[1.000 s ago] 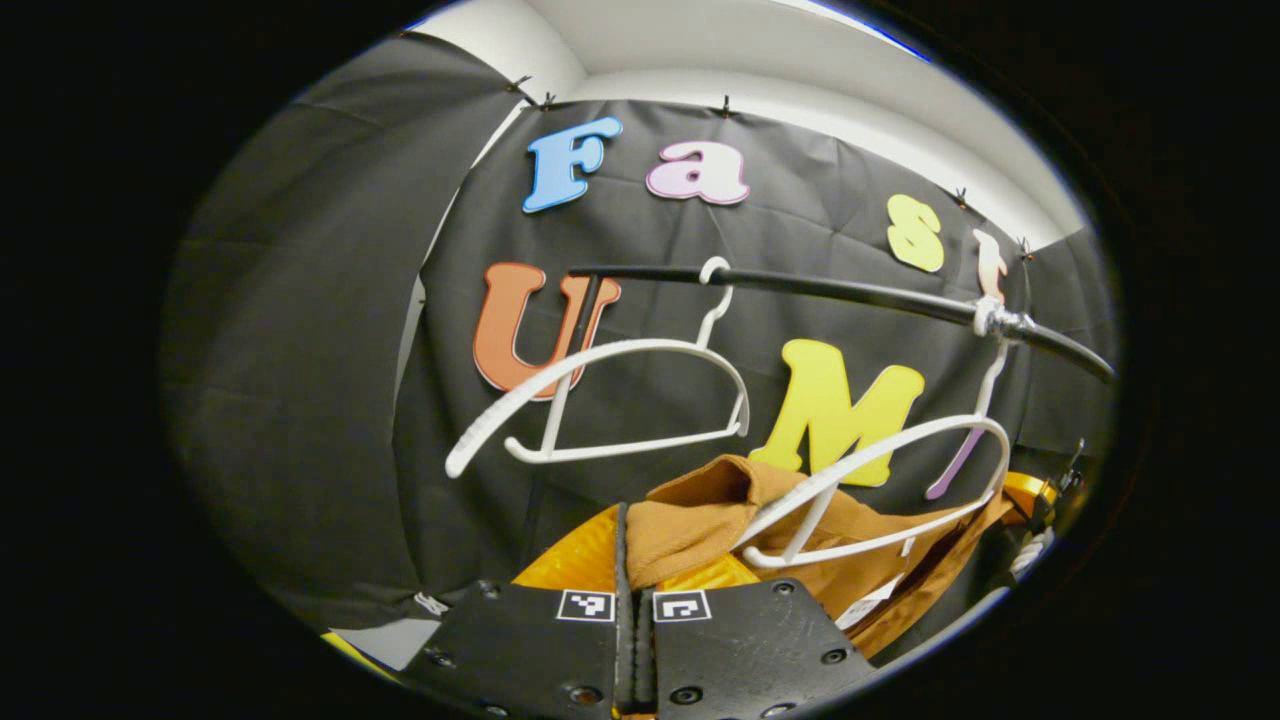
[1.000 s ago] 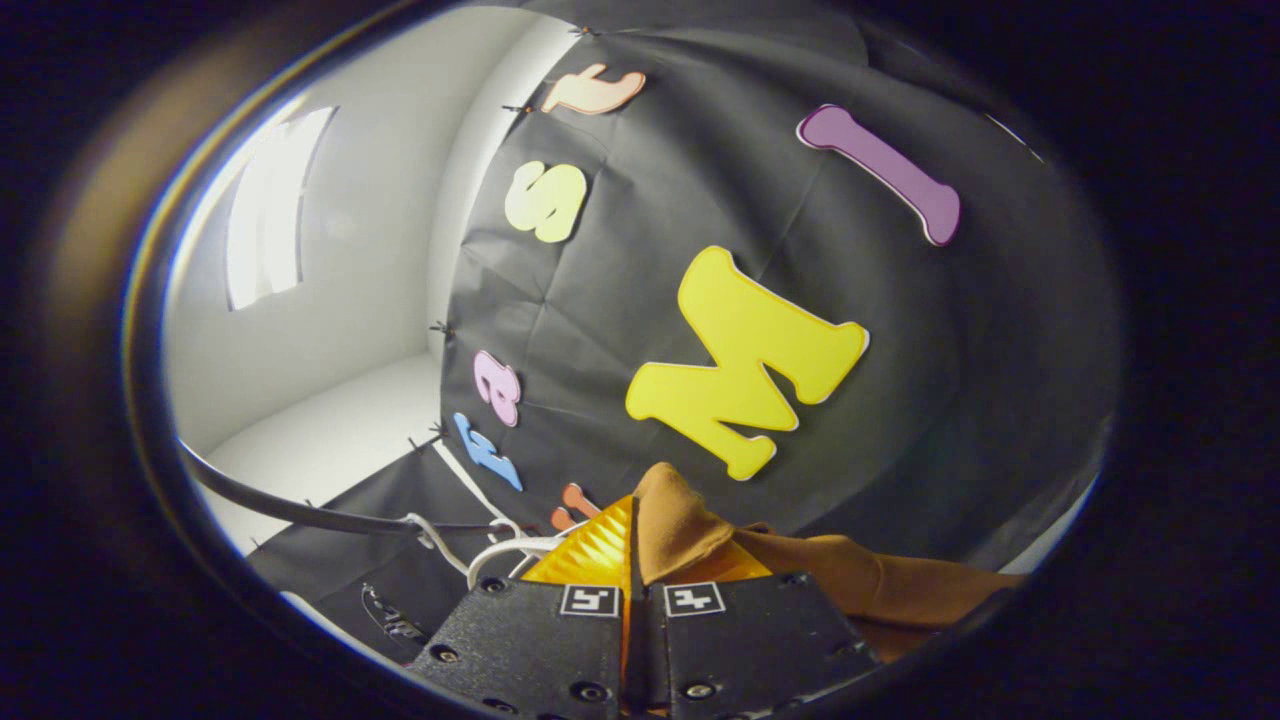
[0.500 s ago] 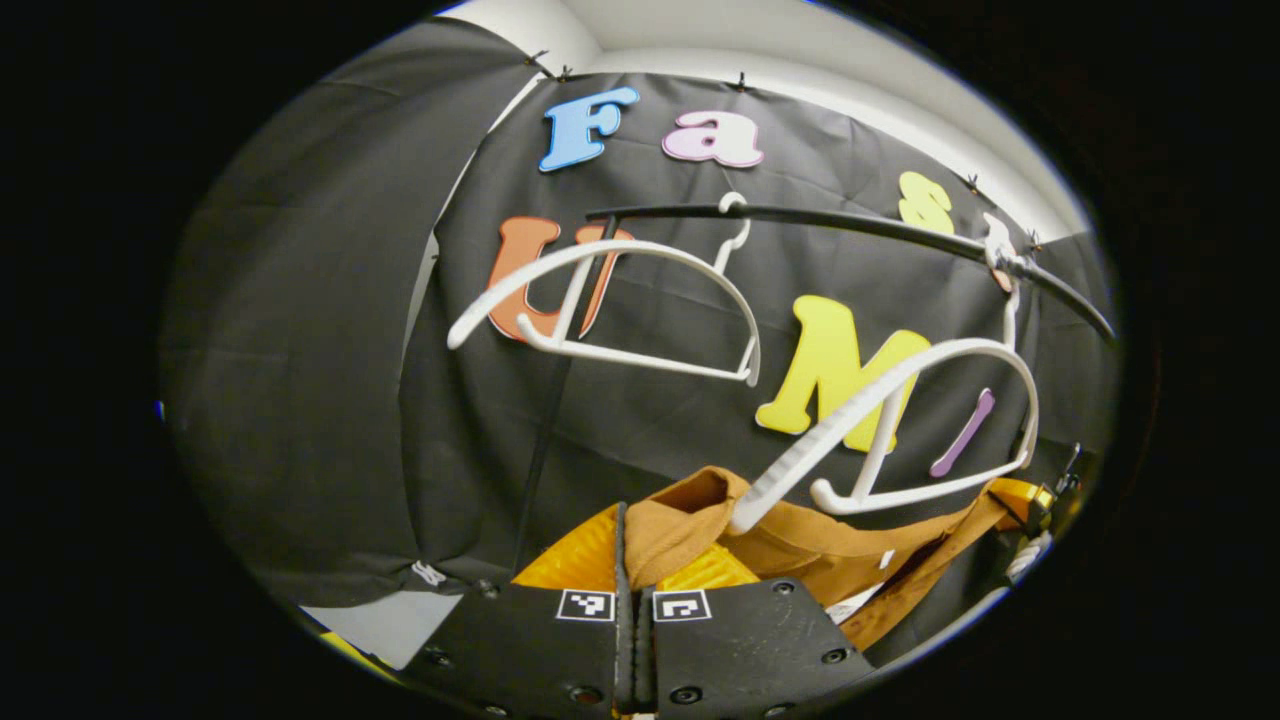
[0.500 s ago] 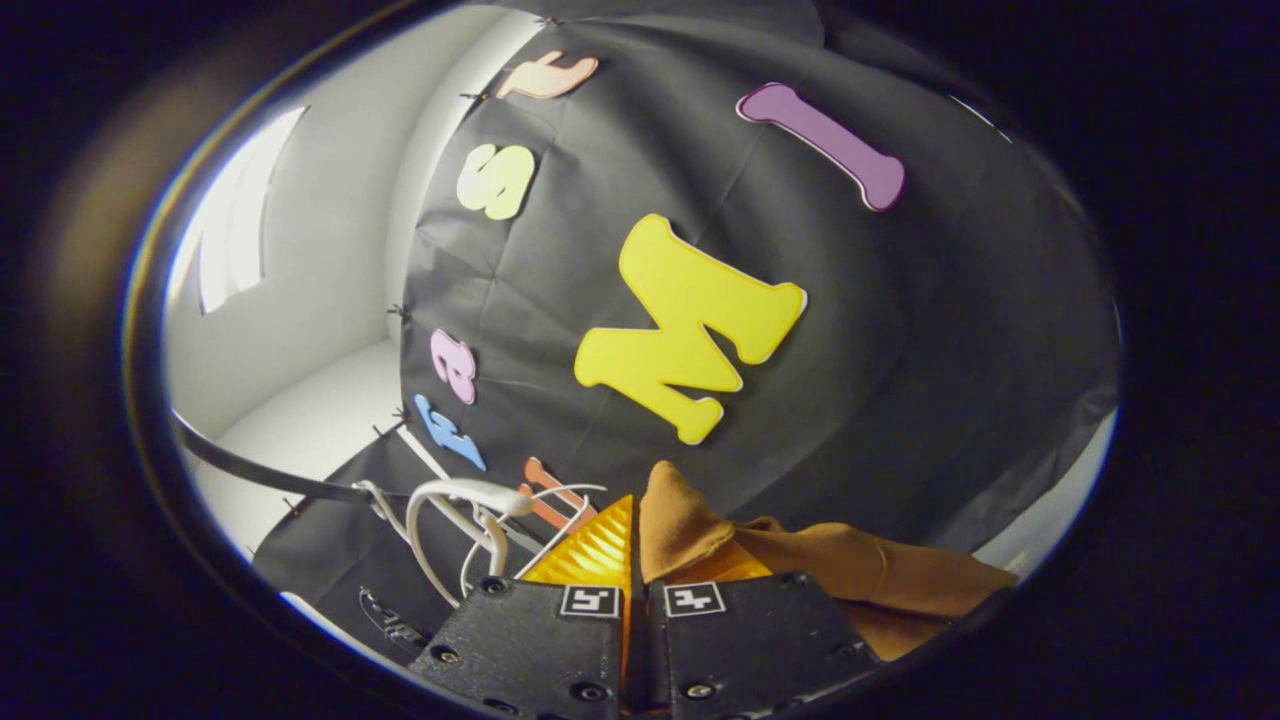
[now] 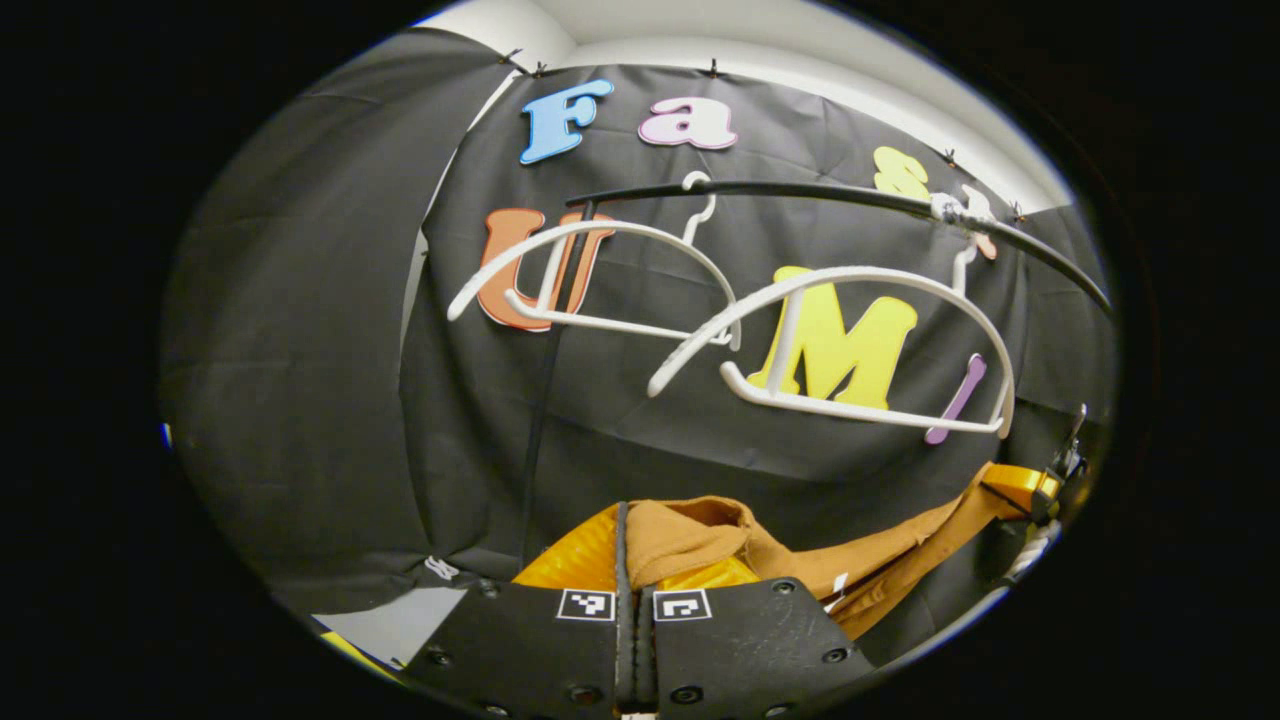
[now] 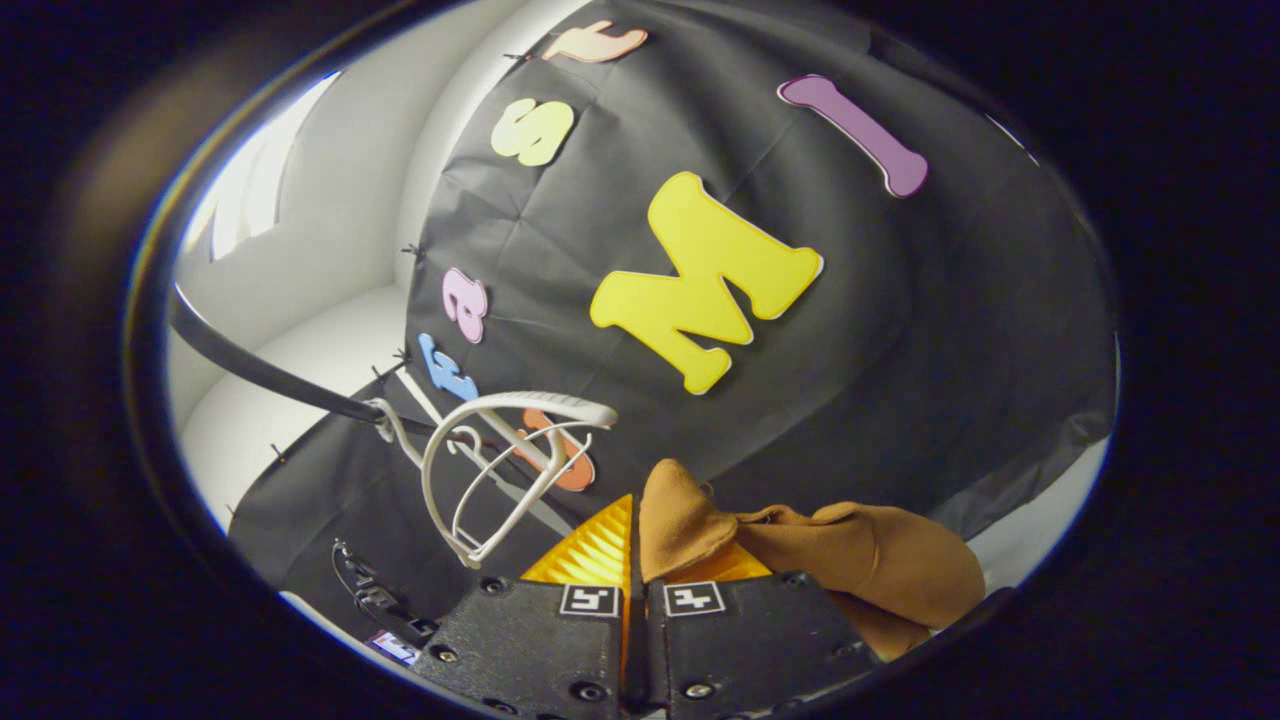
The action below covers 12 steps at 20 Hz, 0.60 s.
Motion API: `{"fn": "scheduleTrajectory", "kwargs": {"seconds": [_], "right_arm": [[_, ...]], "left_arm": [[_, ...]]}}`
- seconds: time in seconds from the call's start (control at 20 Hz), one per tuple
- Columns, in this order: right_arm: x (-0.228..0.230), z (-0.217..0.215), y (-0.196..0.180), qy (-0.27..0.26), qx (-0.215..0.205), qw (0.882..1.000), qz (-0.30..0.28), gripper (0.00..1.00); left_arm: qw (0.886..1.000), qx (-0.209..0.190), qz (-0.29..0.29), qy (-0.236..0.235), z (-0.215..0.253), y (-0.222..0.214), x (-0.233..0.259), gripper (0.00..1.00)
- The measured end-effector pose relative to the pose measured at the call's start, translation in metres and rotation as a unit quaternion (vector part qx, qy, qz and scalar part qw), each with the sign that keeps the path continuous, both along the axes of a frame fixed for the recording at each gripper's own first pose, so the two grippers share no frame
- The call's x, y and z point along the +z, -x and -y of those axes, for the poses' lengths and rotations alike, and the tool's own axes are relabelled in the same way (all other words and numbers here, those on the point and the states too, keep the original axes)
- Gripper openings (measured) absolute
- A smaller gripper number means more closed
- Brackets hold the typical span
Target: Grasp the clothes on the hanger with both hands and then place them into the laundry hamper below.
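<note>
Left gripper view has the left gripper [image 5: 635, 560] clenched on the brown garment [image 5: 700, 535], which hangs clear below the bare hanger [image 5: 850, 330] above the jaws, while the right gripper [image 6: 637, 555] likewise pinches it, so lowering into the hamper remains.

2 hangers [image 5: 600, 275], 1 garment [image 5: 800, 560], 1 rail [image 5: 820, 195]

From my left gripper view I see a black clothes rail [image 5: 800, 192] running across the booth, carrying two bare white hangers: the left hanger [image 5: 600, 275] and the right hanger [image 5: 850, 340], hooked apart, their arms overlapping in my view.
</note>
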State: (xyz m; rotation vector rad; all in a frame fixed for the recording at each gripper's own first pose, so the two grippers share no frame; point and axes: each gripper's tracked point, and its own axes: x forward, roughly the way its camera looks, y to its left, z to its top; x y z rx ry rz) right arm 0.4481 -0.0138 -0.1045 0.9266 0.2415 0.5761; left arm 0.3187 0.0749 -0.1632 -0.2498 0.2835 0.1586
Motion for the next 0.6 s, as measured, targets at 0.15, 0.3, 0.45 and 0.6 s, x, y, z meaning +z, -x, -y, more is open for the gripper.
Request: {"fn": "scheduleTrajectory", "kwargs": {"seconds": [0.15,0.3,0.45,0.6], "right_arm": [[0.014,-0.025,0.031,-0.002,0.025,1.000,0.015,0.04],[0.028,-0.057,0.061,0.003,0.054,0.998,0.028,0.04],[0.042,-0.092,0.099,0.012,0.079,0.996,0.044,0.04],[0.060,-0.127,0.134,0.013,0.107,0.992,0.062,0.03]], "left_arm": [[1.000,-0.005,0.001,0.015,0.008,0.012,0.012,0.00],[1.000,-0.021,0.009,0.009,0.019,0.024,0.029,0.00],[0.999,-0.047,0.019,0.017,0.038,0.039,0.043,0.05],[0.997,-0.075,0.028,0.021,0.056,0.056,0.060,0.05]]}}
